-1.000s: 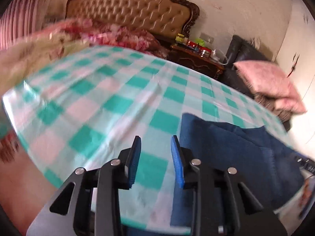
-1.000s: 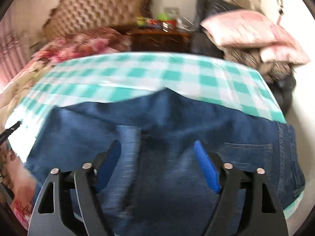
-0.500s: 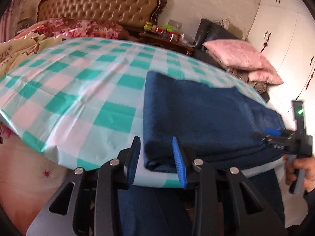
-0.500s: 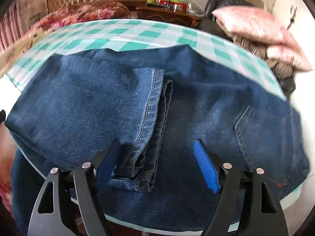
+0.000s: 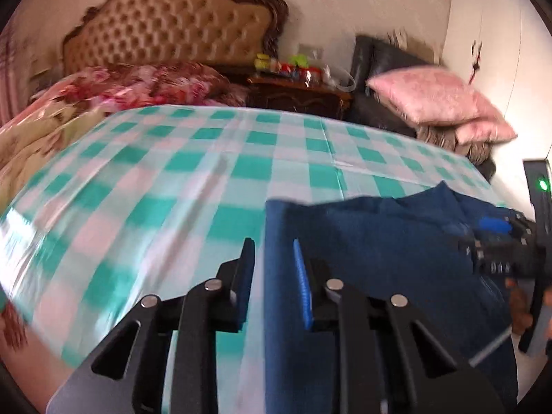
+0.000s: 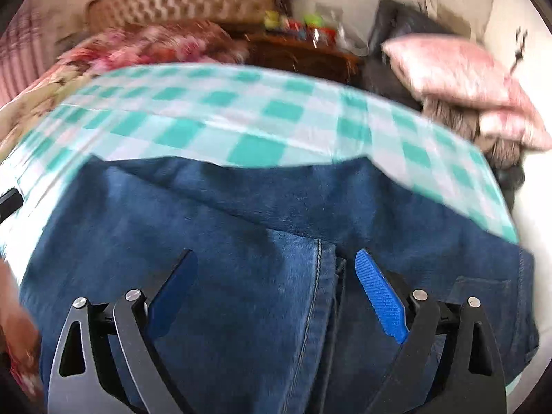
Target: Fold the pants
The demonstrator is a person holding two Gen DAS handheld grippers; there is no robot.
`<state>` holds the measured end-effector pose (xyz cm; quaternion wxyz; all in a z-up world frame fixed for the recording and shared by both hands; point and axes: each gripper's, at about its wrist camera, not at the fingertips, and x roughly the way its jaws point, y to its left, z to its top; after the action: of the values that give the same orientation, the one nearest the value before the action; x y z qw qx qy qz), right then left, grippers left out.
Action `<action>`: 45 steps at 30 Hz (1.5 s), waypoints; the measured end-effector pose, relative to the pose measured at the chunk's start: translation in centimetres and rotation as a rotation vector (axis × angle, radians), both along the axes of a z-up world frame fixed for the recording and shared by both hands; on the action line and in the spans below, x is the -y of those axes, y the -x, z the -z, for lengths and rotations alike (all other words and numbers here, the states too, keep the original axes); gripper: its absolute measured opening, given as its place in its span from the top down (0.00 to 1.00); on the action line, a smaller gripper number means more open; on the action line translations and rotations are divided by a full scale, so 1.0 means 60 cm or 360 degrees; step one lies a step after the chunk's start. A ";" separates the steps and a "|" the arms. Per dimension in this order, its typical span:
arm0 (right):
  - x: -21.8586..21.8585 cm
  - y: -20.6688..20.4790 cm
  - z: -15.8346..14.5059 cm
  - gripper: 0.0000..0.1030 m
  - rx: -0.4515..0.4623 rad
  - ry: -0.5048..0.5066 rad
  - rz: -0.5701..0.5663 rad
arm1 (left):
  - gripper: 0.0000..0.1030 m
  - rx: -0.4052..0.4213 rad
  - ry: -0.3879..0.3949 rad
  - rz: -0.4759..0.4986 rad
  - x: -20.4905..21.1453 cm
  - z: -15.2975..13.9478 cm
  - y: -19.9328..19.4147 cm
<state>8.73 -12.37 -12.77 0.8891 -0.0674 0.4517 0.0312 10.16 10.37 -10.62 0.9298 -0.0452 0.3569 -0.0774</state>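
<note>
Blue pants point(image 6: 241, 241) folded on the checkered tablecloth point(image 5: 172, 179), at its near edge. Left gripper point(image 5: 274, 276) closing, the folded left edge of the pants between its jaws; whether the pads already press, cannot tell. Right gripper point(image 6: 276, 293) opening wide over a hem, gripping nothing. At 12 o'clock a tufted headboard point(image 5: 179, 31); at 2 o'clock pink pillows point(image 5: 438, 103).

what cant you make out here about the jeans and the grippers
- Jeans, near part: cut off by the bottom edge, both views.
- Left gripper, closing at the fold edge: pad contact unclear, motion blur.
- Right gripper, opening above the hem: gap to the cloth unclear, blur.
</note>
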 end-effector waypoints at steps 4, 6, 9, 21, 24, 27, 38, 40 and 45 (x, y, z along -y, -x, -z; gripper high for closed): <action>-0.001 -0.022 0.027 0.09 -0.0082 0.0047 0.0075 | 0.78 -0.0163 -0.0018 0.0119 0.040 0.027 -0.113; 0.007 -0.020 0.037 0.05 -0.0108 -0.0011 0.0110 | 0.83 -0.0313 -0.0085 0.0098 0.046 0.060 -0.148; 0.031 -0.026 0.048 0.04 -0.0163 -0.0182 0.0116 | 0.86 -0.0332 -0.0040 0.0047 0.034 0.065 -0.157; 0.025 -0.016 0.050 0.04 -0.0083 -0.0138 0.0090 | 0.67 -0.0280 0.0381 -0.0137 -0.056 0.075 0.073; 0.025 -0.017 0.051 0.04 -0.0078 -0.0138 0.0088 | 0.68 -0.0289 0.0387 -0.0119 -0.048 0.084 0.127; 0.026 -0.016 0.051 0.04 -0.0073 -0.0138 0.0088 | 0.69 -0.0273 0.0438 -0.0110 -0.047 0.090 0.161; -0.046 0.018 -0.035 0.16 0.0029 -0.0170 -0.0116 | 0.74 -0.0251 0.0477 -0.0089 -0.053 0.096 0.167; -0.081 0.016 -0.044 0.19 -0.0004 -0.0223 -0.0233 | 0.74 -0.0247 0.0469 -0.0087 -0.052 0.095 0.168; -0.200 -0.006 -0.035 0.32 -0.0130 -0.0263 -0.0531 | 0.74 -0.0239 0.0490 -0.0096 -0.054 0.096 0.169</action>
<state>9.08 -0.36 -10.64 0.8550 -0.0667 0.4659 0.2178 0.01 13.61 -16.37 0.8845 -0.2033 0.4079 -0.0996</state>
